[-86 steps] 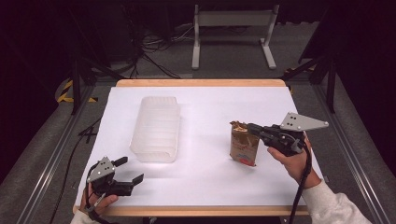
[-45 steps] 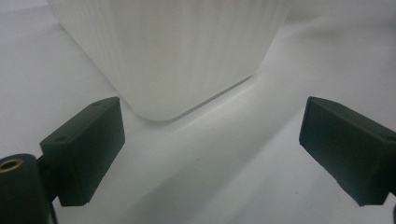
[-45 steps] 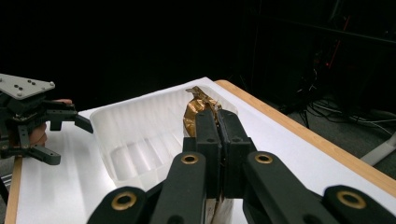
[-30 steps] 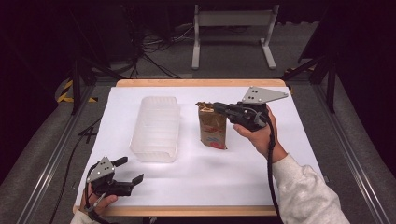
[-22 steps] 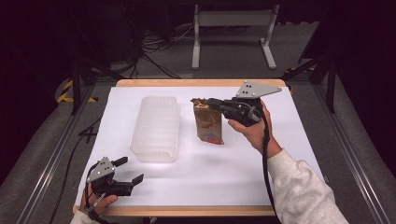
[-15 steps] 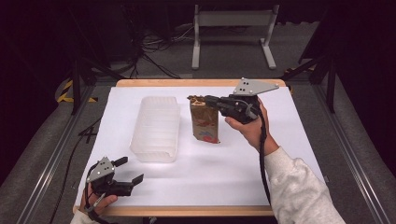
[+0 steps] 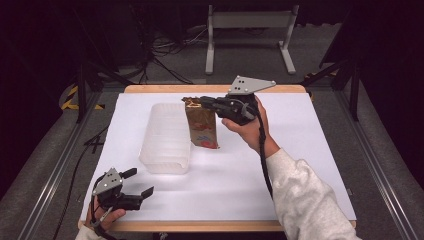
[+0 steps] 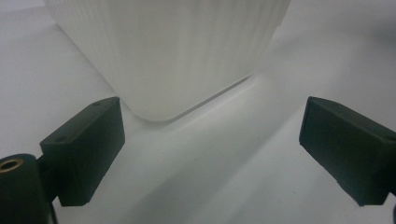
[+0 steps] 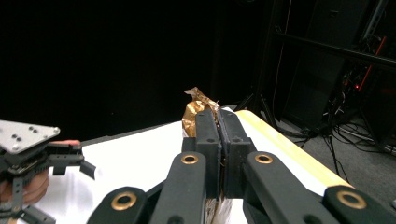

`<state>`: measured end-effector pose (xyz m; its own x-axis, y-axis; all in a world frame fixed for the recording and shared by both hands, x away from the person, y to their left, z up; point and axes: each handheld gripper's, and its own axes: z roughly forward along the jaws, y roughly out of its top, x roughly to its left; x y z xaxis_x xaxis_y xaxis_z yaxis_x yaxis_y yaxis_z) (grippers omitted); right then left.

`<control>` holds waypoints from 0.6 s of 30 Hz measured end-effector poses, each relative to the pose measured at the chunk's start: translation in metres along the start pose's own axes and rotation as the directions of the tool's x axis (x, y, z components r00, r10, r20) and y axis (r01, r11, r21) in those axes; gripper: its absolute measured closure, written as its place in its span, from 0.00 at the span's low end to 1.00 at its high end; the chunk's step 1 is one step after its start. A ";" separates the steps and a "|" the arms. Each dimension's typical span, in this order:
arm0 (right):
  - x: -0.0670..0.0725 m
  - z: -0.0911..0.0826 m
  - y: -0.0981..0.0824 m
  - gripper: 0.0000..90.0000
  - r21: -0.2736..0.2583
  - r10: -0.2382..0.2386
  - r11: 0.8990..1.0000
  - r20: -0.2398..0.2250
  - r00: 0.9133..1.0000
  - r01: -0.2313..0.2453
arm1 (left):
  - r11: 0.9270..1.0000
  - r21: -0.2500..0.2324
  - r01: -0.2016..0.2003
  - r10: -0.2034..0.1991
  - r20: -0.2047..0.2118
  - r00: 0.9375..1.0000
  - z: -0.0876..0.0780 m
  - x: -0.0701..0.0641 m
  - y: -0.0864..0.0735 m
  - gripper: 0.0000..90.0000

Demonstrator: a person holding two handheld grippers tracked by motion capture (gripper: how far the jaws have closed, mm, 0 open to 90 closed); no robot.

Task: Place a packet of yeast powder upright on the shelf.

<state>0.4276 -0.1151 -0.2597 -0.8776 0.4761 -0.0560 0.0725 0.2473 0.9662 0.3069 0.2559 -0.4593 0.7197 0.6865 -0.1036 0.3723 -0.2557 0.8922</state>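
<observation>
A brown paper bag [image 7: 201,127] is held by its crumpled top in the right gripper [image 7: 196,102]. The two black jaws are pressed together on that top, with only the thin paper between them. The bag hangs down below the jaws and is lifted off the white table [image 7: 300,140]. In the right gripper view, the torn gold top of the bag [image 9: 198,109] is seen poking out just past the jaw tips. The gripper is held level by a hand [image 7: 247,127] in a grey sleeve.

A clear plastic box [image 7: 166,137] is seen just beside the bag, on the far side from the hand. Whether the bag touches the box cannot be told.

The left gripper [image 7: 141,186] is held low, near the front edge of the table. Its jaws are wide apart and nothing is between them. Just ahead of the jaws, a rounded corner of the plastic box [image 8: 163,51] is seen, closer to one jaw than the other.
</observation>
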 end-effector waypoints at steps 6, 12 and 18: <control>0.004 0.018 0.006 0.98 -0.005 -0.002 1.000 -0.023 1.000 0.002 | 1.000 -0.014 0.001 -0.001 0.000 1.000 -0.001 0.001 -0.001 0.09; 0.010 0.043 0.010 0.98 -0.002 0.012 1.000 -0.046 0.999 -0.012 | 1.000 -0.014 0.004 -0.004 0.007 1.000 -0.002 0.001 -0.001 0.09; 0.015 0.065 0.009 0.98 0.017 0.026 1.000 -0.056 0.998 -0.026 | 1.000 -0.016 0.002 -0.002 0.014 1.000 -0.001 0.001 -0.001 0.09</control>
<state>0.4459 -0.0509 -0.2679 -0.9006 0.4344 -0.0162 0.1031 0.2496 0.9628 0.3062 0.2575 -0.4595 0.7269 0.6776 -0.1114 0.3642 -0.2430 0.8991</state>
